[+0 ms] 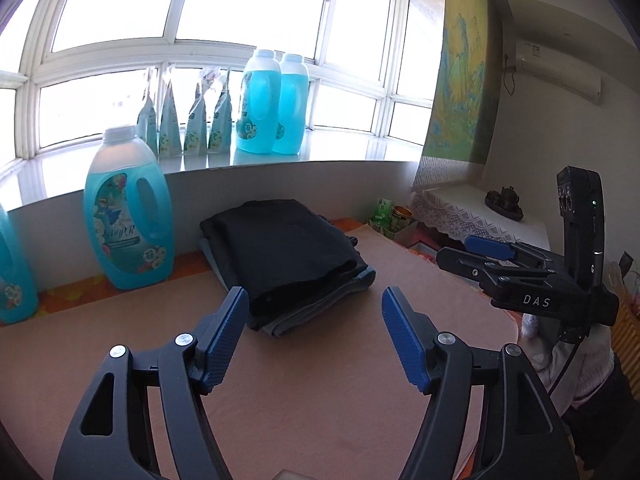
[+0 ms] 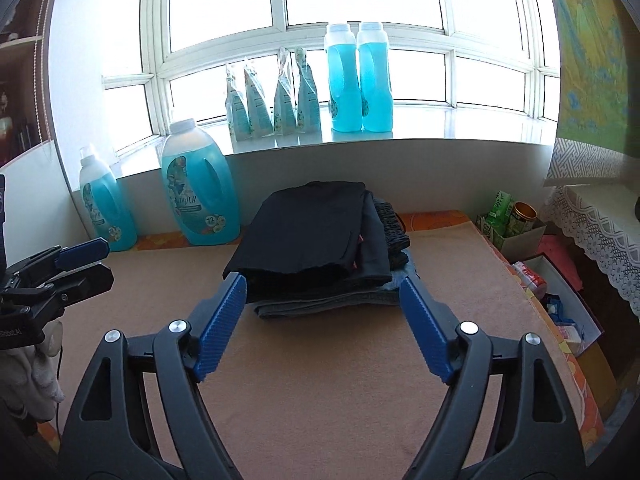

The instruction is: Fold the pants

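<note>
Black folded pants (image 2: 308, 232) top a stack of folded garments (image 2: 360, 296) at the centre of both views, on the peach blanket (image 2: 320, 380); their long axis runs from lower left toward the window sill (image 2: 440, 128) at upper right. Left gripper (image 1: 316, 320) hovers level before the stack, jaws spread wide and empty. Right gripper (image 2: 322, 312) does likewise, its blue pads (image 2: 222, 320) flanking the stack's near edge without touching.

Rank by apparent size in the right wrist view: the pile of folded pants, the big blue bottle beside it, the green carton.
1. pile of folded pants
2. big blue bottle
3. green carton
</note>
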### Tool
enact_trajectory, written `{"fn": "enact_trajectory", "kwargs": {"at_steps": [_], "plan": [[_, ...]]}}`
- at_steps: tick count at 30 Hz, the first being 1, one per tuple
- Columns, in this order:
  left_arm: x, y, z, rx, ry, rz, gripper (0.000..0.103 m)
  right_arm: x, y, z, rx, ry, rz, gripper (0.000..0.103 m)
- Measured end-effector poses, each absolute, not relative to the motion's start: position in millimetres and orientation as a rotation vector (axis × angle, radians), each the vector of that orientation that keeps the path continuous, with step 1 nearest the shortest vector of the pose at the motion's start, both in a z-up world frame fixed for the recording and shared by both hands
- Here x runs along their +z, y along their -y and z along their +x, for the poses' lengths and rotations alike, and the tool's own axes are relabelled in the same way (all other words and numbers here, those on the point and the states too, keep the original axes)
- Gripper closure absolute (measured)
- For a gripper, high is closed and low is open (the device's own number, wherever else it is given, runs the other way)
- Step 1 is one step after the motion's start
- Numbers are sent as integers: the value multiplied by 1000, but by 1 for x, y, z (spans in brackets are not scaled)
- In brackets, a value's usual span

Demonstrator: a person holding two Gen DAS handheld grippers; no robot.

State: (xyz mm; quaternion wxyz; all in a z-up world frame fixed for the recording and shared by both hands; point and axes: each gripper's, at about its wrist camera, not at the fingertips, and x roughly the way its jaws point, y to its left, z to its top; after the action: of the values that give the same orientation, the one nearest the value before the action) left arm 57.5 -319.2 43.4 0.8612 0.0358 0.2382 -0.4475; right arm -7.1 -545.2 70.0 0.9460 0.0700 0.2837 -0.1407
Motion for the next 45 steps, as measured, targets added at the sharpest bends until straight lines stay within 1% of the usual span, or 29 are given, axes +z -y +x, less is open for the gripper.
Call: {"fn": "enact_trajectory", "kwargs": {"at_steps": [2, 6, 8, 12, 14, 15, 24, 30, 36, 40, 45], "plan": [[46, 311, 45, -945, -485, 75, 31, 73, 537, -20, -304, -571, 140, 18], [49, 296, 20, -958, -472, 63, 23, 79, 521, -46, -318, -551, 144, 13], [48, 290, 9, -954, -467, 77, 23, 83, 512, -59, -328, -536, 136, 9], [48, 277, -10, -938, -463, 93, 22, 91, 496, -84, -339, -507, 132, 7], [47, 268, -16, -928, -467, 77, 22, 94, 490, -94, -332, -494, 144, 3], [46, 264, -19, -927, -474, 67, 22, 94, 486, -98, -333, -493, 144, 2], [27, 234, -45, -869, -510, 64, 21, 84, 455, -128, -373, -495, 109, 0], [17, 217, -63, -824, -490, 66, 21, 68, 437, -135, -399, -505, 81, 0], [8, 202, -68, -775, -507, 23, 21, 53, 433, -144, -420, -496, 138, 0], [2, 198, -68, -741, -505, 40, 21, 48, 431, -147, -456, -492, 128, 0], [-7, 195, -65, -714, -543, 35, 21, 47, 432, -146, -470, -500, 112, 0]]}}
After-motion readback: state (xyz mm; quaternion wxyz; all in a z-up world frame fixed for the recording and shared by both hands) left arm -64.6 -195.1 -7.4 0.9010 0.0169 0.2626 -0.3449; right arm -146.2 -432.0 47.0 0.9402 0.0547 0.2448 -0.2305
